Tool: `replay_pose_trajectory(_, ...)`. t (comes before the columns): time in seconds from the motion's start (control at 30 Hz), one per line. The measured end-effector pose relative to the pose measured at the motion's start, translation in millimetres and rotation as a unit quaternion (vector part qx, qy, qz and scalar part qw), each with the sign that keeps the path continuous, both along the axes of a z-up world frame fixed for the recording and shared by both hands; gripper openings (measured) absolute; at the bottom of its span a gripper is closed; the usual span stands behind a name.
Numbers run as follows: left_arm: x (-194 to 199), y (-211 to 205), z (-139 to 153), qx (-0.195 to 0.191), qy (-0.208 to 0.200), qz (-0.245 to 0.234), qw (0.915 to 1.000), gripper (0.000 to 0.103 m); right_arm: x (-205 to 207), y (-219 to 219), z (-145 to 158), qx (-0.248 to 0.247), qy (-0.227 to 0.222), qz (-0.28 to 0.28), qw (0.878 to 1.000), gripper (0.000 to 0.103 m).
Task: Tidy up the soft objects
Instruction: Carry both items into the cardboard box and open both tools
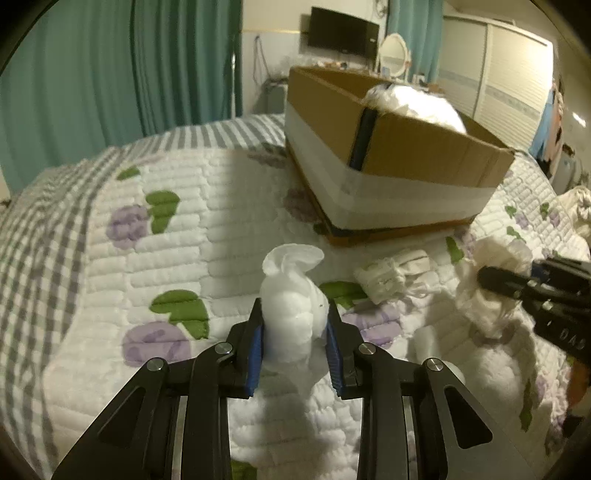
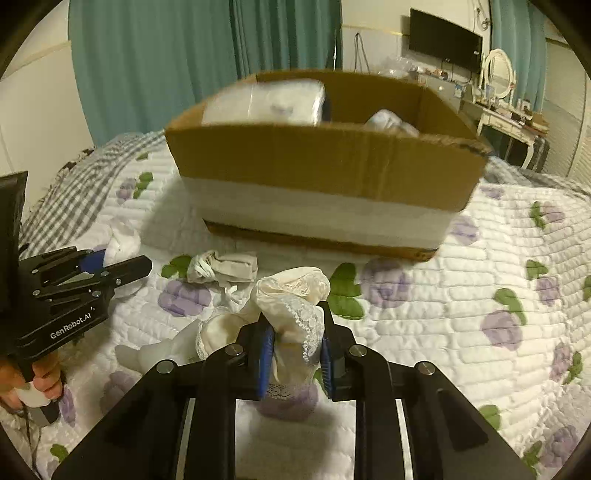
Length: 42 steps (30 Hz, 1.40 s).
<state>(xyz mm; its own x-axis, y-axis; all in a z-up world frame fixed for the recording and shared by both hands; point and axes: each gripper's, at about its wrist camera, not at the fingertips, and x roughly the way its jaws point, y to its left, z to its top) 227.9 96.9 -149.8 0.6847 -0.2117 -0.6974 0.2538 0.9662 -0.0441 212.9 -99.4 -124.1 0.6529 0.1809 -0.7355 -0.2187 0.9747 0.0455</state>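
My left gripper [image 1: 294, 314] is shut on a white soft bundle [image 1: 293, 314] and holds it above the quilt; it also shows at the left of the right wrist view [image 2: 122, 267]. My right gripper [image 2: 295, 325] is shut on a cream lace-trimmed cloth [image 2: 295, 302], and shows at the right of the left wrist view [image 1: 487, 278]. A cardboard box [image 1: 399, 158] with a white band stands on the bed ahead, also in the right wrist view [image 2: 325, 162]. It holds white soft items [image 1: 413, 99]. A small folded white cloth [image 1: 391, 275] lies on the quilt between the grippers.
The bed has a white quilt [image 1: 122, 266] with purple flowers and a grey checked blanket [image 1: 48, 221] at its left. Teal curtains [image 1: 110, 74], a wall TV [image 1: 343, 33] and a dressing table with mirror [image 2: 498, 74] stand behind. More white cloth [image 1: 580, 206] lies at the far right.
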Motion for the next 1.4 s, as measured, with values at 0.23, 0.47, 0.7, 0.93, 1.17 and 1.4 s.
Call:
replay_pose_trajectory(0.23,-25,-7,28,0.016,-0.023,-0.007,0.9996,0.028,-35,-15,27,0.017,-0.024,-0.012,0.999,0.021)
replay_pose_trajectory(0.47,-51,-17,80,0.002,-0.056,-0.018,0.9982,0.028,-60,-25,69,0.039,-0.059,-0.018,0.997,0.021)
replay_pose_trajectory(0.7,-42,-30,159,-0.001,-0.112,-0.047,0.9925,0.028,-39,-32,147,0.020,-0.120,-0.008,0.992,0.021)
replay_pose_trajectory(0.93,16,-62,204,0.039,-0.144,-0.066,0.9866,0.029,23,-31,205,0.005,-0.166,-0.003,0.986,0.021)
replay_pose_trajectory(1.17,104,-86,190,0.044,-0.131,-0.044,0.9893,0.030,122,-34,187,0.025,-0.134,-0.008,0.991,0.021)
replay_pose_trajectory(1.4,157,-104,133,0.062,-0.072,-0.037,0.9948,0.045,173,-49,135,0.042,-0.097,-0.029,0.994,0.021)
